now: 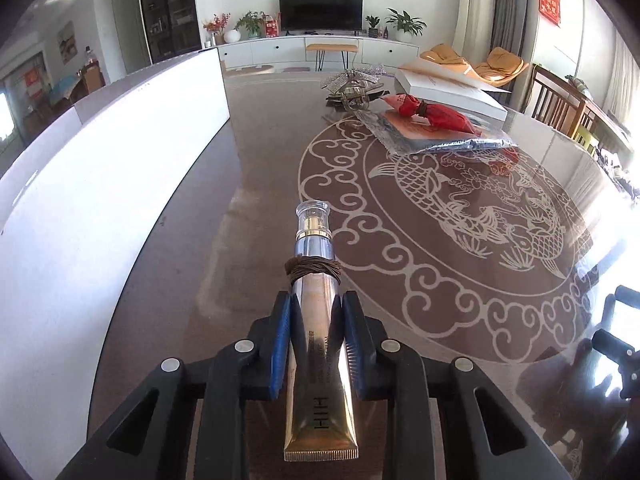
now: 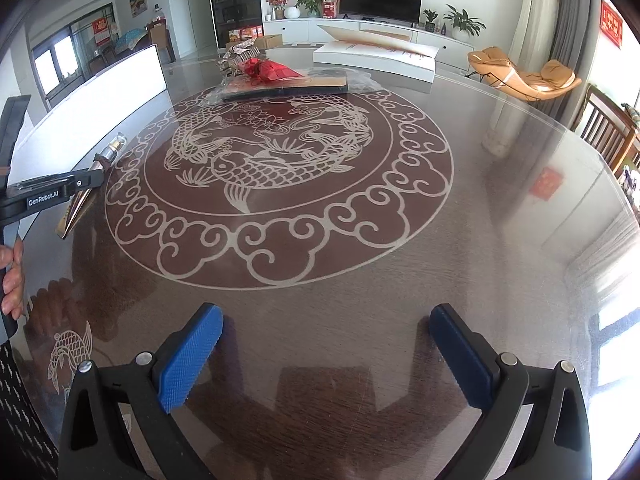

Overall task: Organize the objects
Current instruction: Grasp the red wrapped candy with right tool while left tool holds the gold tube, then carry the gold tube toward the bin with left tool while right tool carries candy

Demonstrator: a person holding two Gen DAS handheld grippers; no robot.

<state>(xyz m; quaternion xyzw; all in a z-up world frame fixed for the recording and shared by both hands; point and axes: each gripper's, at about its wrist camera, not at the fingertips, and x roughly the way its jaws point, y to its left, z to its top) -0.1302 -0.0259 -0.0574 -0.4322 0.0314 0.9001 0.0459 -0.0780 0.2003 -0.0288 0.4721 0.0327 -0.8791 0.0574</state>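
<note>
The gold cosmetic tube (image 1: 320, 344), cord-wrapped below its clear cap, is clamped between the left gripper (image 1: 317, 316) fingers over the glass bench (image 1: 256, 184). The right gripper (image 2: 326, 356) fingers gape over bare bench. A red bundle (image 1: 430, 117), perhaps wrapped, tops a plastic-sleeved packet (image 1: 436, 138) far across.

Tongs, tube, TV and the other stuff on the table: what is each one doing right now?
Left tongs: shut on the gold tube.
Gold tube: gripped, clear cap on, cord around it.
Right tongs: open, empty.
Red bundle: tied, lying on a plastic packet.
TV: dark.
</note>
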